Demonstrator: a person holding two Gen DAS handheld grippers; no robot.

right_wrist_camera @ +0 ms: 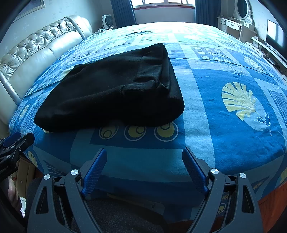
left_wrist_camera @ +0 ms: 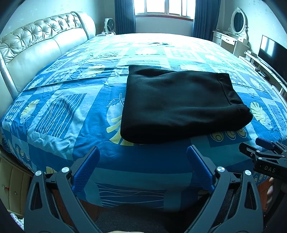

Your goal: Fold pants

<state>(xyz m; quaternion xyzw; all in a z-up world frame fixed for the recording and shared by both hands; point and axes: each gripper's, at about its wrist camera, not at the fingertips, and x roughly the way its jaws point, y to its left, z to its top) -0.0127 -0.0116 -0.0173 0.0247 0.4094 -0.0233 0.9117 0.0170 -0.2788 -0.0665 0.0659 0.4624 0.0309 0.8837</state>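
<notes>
Black pants (left_wrist_camera: 181,104) lie folded into a thick rectangle on the blue patterned bedspread (left_wrist_camera: 68,111); the right wrist view shows the pants (right_wrist_camera: 111,93) left of centre with the waistband end on top. My left gripper (left_wrist_camera: 143,152) hangs over the bed's near edge, just short of the pants, open with nothing between its blue pads. My right gripper (right_wrist_camera: 144,154) is likewise open and empty, to the right of the left one and near the bed's front edge. The right gripper (left_wrist_camera: 263,152) shows at the right edge of the left wrist view, and the left gripper (right_wrist_camera: 12,145) at the left edge of the right wrist view.
A padded cream headboard (left_wrist_camera: 35,44) runs along the bed's left side. A window with blue curtains (left_wrist_camera: 161,10) is behind the bed. A white dressing table with an oval mirror (left_wrist_camera: 236,30) and a television (left_wrist_camera: 272,52) stand at the right. A small fan (left_wrist_camera: 109,25) sits by the headboard.
</notes>
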